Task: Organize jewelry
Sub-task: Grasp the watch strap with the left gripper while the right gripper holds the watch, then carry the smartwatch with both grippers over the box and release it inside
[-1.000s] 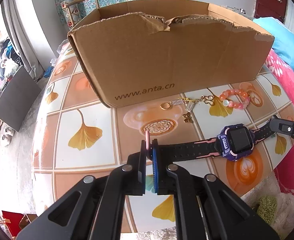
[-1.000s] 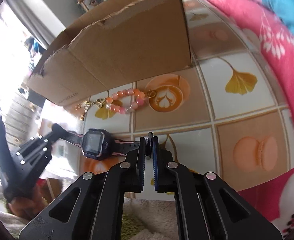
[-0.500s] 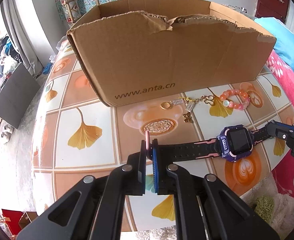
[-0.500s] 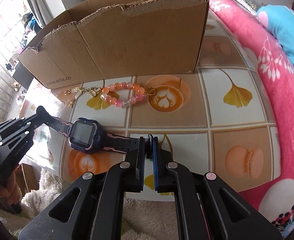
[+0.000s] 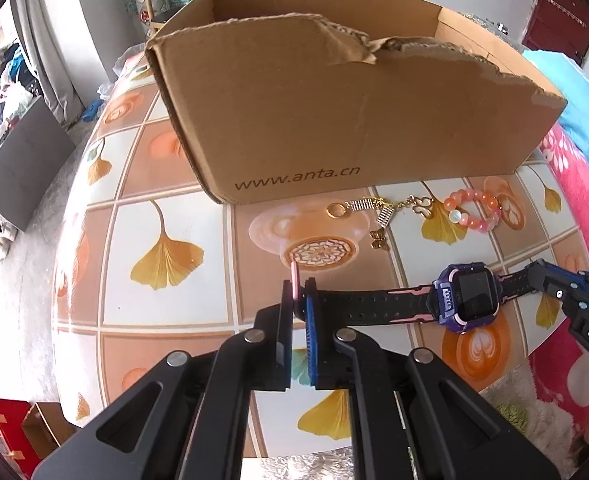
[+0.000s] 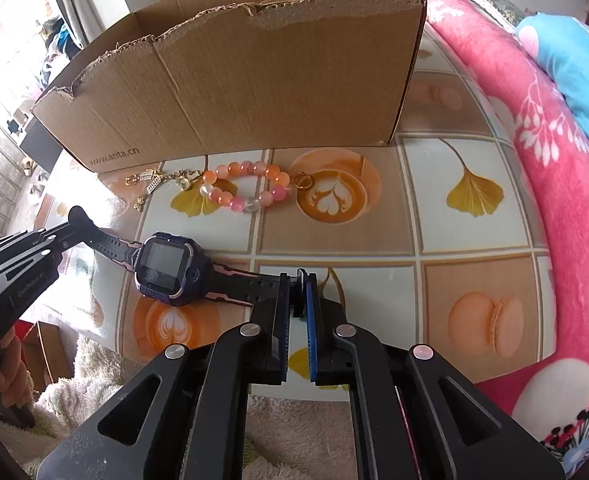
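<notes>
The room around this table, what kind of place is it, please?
Probably a bedroom or living room in a home. A pink floral blanket lies beside the table, a fluffy rug covers the floor, and clothes are piled by the curtain.

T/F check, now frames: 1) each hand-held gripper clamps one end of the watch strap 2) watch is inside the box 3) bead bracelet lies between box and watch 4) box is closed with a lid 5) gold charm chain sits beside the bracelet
1. True: the left hand-held gripper and the right hand-held gripper each pinch one strap end of the watch.
2. False: it is in front of the box, over the table.
3. True: the bracelet lies there.
4. False: its top is open, with torn edges.
5. True: the chain lies next to it by the box.
</notes>
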